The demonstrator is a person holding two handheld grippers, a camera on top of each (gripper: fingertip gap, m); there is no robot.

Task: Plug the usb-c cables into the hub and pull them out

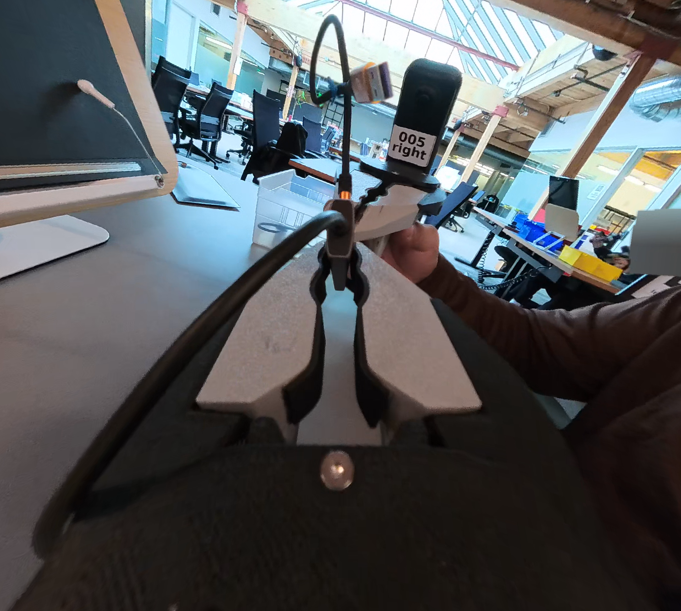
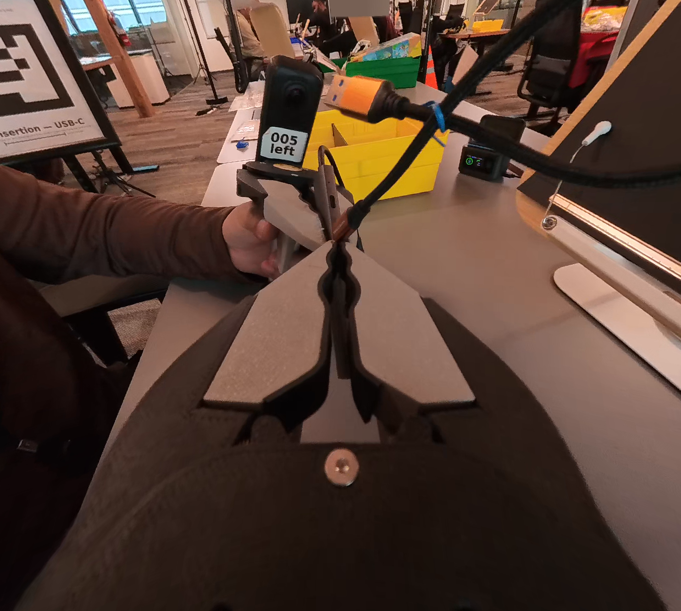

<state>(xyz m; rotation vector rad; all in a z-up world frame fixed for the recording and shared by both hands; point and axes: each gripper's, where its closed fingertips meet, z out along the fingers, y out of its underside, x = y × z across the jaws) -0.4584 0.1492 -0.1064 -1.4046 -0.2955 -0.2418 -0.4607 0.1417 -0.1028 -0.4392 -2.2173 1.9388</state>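
My left gripper [image 1: 339, 261] is shut on a slim grey hub [image 1: 339, 243] and holds it upright above the grey table [image 1: 129, 280]. The hub's own black lead [image 1: 221, 298] curves off to the left. My right gripper [image 2: 336, 250] is shut on a USB-C plug with a copper collar [image 2: 341, 224], whose black braided cable [image 2: 405, 158] loops up to an orange USB-A end [image 2: 359, 95]. In the left wrist view the plug [image 1: 344, 193] stands on the hub's top edge, with the right gripper [image 1: 363, 204] just behind. I cannot tell how deep it sits. The hub [image 2: 329, 195] and left gripper [image 2: 324, 221] also show in the right wrist view.
A monitor on a silver stand [image 1: 48, 243] is at the left of the left wrist view and the right of the right wrist view [image 2: 626, 158]. A clear plastic bin [image 1: 291, 210], a yellow bin [image 2: 387, 158] and a small device with a lit screen [image 2: 482, 162] stand behind. People sit at far desks. Both grippers' tips are close together, under 4 cm apart.
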